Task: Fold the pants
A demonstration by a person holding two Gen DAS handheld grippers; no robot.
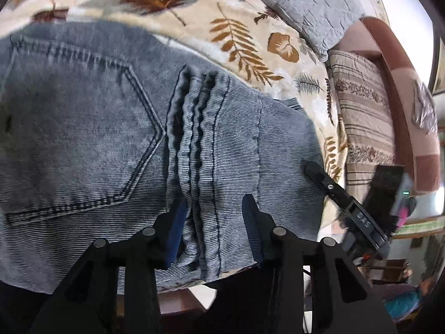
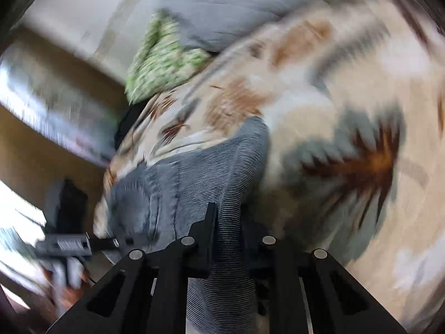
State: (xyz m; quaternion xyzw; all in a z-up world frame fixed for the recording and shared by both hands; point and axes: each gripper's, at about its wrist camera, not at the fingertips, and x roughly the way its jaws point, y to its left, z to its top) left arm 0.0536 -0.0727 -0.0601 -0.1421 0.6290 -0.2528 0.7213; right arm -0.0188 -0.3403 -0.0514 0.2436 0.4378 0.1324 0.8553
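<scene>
Between the left gripper's [image 1: 214,217] parted fingers a bunched stack of hems of the folded jeans [image 1: 111,128] is seen, with bare denim on both outer sides. Beyond those fingertips open leaf-print bedspread [image 1: 250,44] is offered, bounded farther off by a grey quilted pillow [image 1: 300,2], while the right gripper [image 1: 333,192] stands just outside the right finger. In the blurred right wrist view a roll of denim fills the gap between the right gripper's fingers, and clear bedspread is left to their right.

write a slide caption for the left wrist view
Left hand-held gripper open over folded jeans on a leaf-print bedspread.
</scene>
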